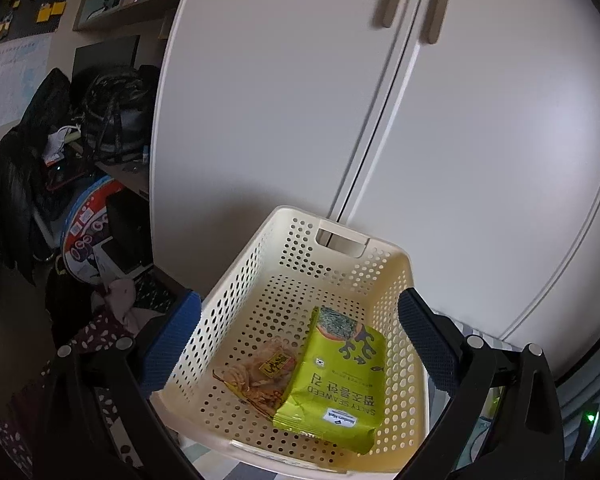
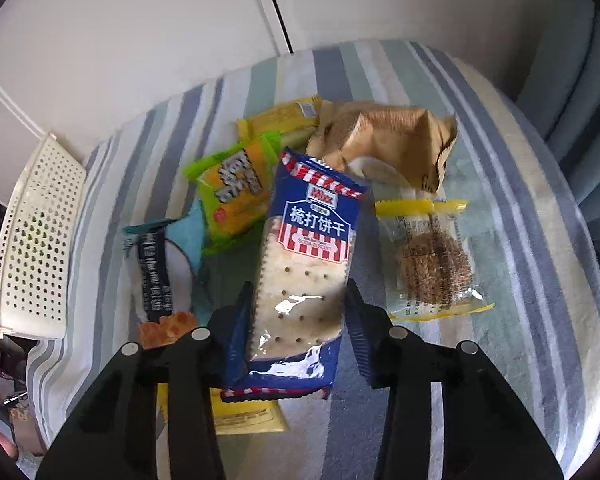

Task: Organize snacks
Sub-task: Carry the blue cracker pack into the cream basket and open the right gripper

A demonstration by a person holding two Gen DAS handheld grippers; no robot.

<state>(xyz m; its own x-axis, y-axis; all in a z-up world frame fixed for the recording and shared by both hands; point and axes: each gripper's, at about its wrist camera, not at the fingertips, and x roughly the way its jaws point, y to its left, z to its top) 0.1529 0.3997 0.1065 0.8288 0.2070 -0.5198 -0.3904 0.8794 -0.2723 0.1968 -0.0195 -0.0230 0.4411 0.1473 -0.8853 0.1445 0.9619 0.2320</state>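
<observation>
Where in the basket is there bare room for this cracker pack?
The basket floor is free at the far end, toward the handle slot, and left of the cookie bag. The near right is taken by the seaweed pack.

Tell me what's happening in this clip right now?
A person with a gripper in each hand is sorting snacks into a cream basket. The right gripper is closed around a blue soda cracker pack above the loose snacks on the striped cloth. The left gripper is open, its fingers on either side of the basket, which already holds a green seaweed pack and a clear cracker bag.
</observation>
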